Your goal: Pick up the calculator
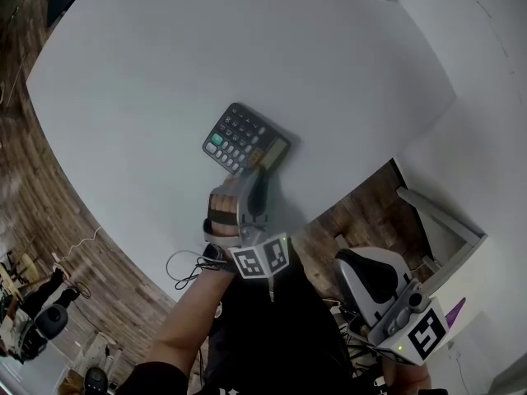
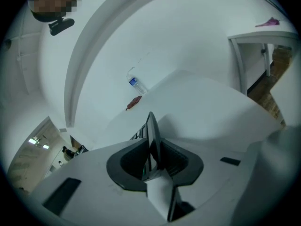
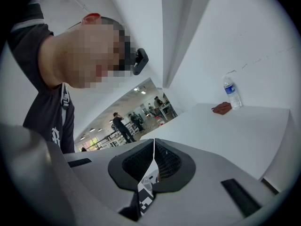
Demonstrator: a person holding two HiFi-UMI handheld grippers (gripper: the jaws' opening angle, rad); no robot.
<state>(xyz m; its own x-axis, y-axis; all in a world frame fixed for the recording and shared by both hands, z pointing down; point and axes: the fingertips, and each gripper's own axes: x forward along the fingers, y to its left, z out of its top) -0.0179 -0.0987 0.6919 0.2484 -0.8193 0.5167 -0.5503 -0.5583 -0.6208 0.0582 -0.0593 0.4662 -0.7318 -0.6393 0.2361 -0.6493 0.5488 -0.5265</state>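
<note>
My left claw (image 1: 254, 186) pinches the calculator (image 1: 245, 138) by its nearest edge. It looks light, rigid, slick plastic. My right claw (image 3: 153, 161) is pressed together, empty.

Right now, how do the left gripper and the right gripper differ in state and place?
The left gripper is clamped on the near edge of the calculator, while the right gripper is shut on nothing. The left gripper reaches over the white table, whereas the right gripper hangs off the table, low beside the person. Each carries a marker cube.
</note>
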